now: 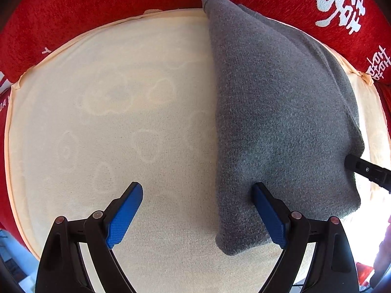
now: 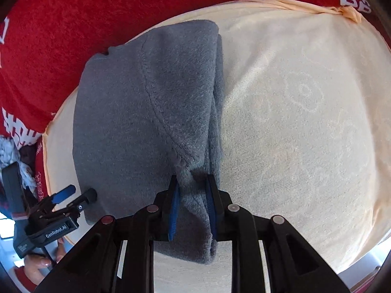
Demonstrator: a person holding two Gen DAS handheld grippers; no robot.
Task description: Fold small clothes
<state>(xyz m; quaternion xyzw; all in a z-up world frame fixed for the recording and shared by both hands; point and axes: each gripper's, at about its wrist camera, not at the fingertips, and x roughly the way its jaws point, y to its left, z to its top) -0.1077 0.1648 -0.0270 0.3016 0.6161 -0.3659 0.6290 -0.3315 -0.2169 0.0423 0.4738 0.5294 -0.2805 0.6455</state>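
A grey fleece garment (image 1: 276, 112) lies folded into a long strip on a cream towel (image 1: 122, 122); it also shows in the right wrist view (image 2: 136, 112). My left gripper (image 1: 198, 195) is open and empty, its right finger resting at the garment's near left edge. My right gripper (image 2: 191, 183) is shut on the garment's near corner, the cloth bunched between its blue pads. The left gripper also shows in the right wrist view (image 2: 78, 194), and one right gripper finger (image 1: 366, 169) pokes out from under the garment's right edge.
A red blanket (image 1: 97, 12) with white characters rings the cream towel on the far side and also shows in the right wrist view (image 2: 61, 36). The person's hand (image 2: 36, 266) holds the left gripper at the lower left.
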